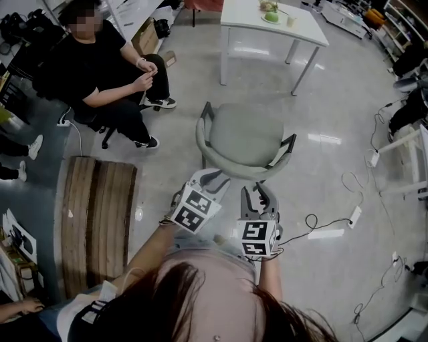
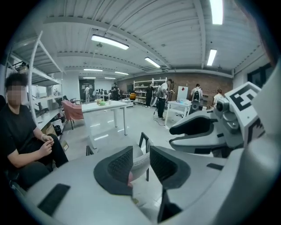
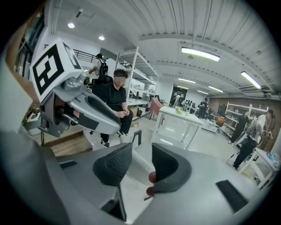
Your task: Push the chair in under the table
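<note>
**Chair** (image 1: 244,137): grey-green seat and curved backrest, matt and smooth, of a moulded look; the arm struts are thin, black and metal-like.
**Floor** (image 1: 334,100): grey, polished and glossy, with bright reflections of light.
**Worktop** (image 1: 244,17): white and smooth with a slight sheen, on white painted legs.
**Slatted platform** (image 1: 97,220): brown wooden boards, rough and weathered, with dark gaps between them.
**Left gripper** (image 2: 140,151) and **right gripper** (image 3: 141,147): light grey matt plastic shells; the jaws are faced with a dark, finely dimpled, rubber-like material.
**Marker cube** (image 1: 257,238): flat black-and-white print without gloss.
</note>
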The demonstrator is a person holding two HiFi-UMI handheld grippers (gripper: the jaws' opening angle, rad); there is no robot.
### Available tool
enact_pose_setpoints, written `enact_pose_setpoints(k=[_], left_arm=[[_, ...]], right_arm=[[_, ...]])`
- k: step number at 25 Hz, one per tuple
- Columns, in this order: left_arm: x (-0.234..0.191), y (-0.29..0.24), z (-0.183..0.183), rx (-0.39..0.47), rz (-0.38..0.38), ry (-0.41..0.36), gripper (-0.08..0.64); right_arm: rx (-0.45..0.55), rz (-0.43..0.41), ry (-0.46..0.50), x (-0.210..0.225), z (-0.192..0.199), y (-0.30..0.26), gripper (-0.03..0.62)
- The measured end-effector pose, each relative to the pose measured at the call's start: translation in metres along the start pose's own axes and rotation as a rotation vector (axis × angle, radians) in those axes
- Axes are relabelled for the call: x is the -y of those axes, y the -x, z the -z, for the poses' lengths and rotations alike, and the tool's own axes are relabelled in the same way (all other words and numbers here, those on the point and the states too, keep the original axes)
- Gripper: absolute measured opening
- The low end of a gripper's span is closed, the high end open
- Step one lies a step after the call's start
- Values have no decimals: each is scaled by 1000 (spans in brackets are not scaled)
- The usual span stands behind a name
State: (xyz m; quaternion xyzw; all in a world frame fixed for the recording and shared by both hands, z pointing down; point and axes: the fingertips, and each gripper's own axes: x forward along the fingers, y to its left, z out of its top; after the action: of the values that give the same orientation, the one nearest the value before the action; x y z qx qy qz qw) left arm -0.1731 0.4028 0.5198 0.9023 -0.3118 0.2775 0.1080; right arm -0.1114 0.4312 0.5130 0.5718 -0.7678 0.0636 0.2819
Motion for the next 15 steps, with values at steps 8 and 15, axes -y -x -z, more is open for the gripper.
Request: enact_pose_setpoints(k=[8,15], left_arm=[[-6,-47,22,-115,36,-147,209],[-27,-73,45,-200,16,-202,224]], right_arm=[[-79,-50,44,0,27,-41,186],[-153,-91,100,-4,47,-73,218]])
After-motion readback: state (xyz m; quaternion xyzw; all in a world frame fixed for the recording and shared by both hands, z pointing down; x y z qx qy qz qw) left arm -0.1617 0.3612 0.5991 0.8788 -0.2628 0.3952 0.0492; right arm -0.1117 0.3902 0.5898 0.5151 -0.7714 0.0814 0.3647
